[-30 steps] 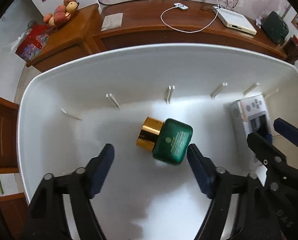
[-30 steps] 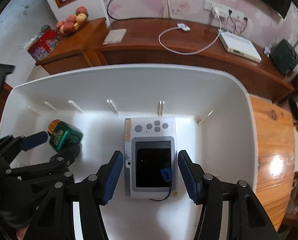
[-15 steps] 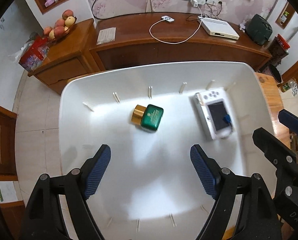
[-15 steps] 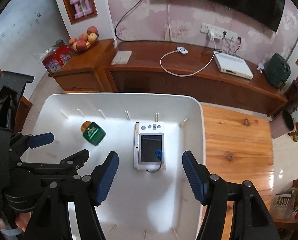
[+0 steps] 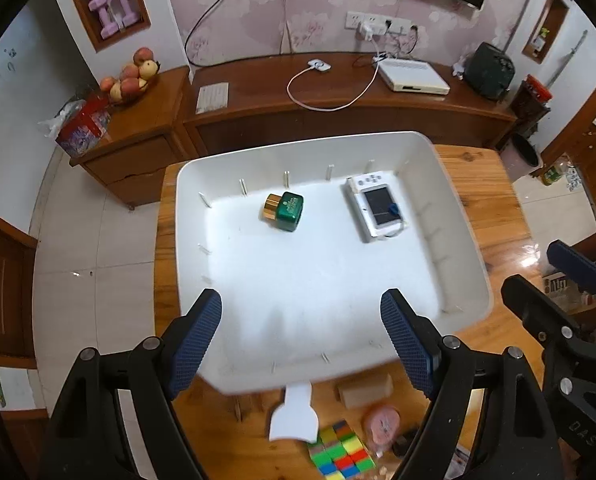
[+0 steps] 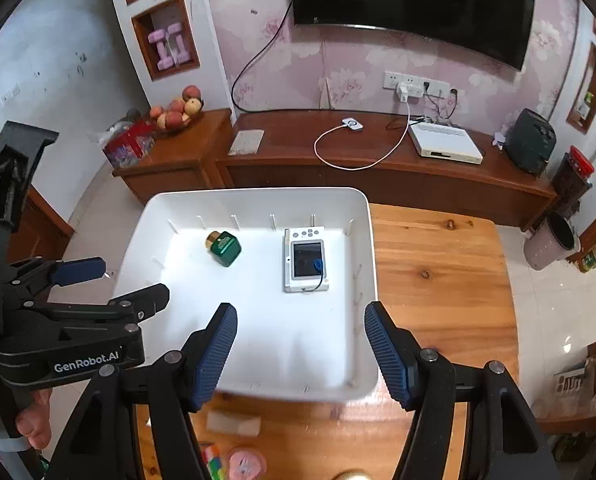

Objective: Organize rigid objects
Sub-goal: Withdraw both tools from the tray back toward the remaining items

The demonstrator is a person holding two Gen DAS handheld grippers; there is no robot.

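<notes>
Both grippers have pulled up and back from the white bin (image 5: 462,216), leaving the green gold-capped bottle (image 5: 285,211) and handheld game console (image 5: 378,209) lying inside. Left gripper (image 5: 301,344) and right gripper (image 6: 300,350) stand open, empty. Next, the Rubik's cube (image 5: 340,456) on the table looks light, stiff, best pinched across flat faces.

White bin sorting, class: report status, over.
Left gripper open, empty; right gripper open, empty. Green gold-capped bottle and white handheld device lie apart in white plastic bin. Multicoloured cube waits outside.
</notes>
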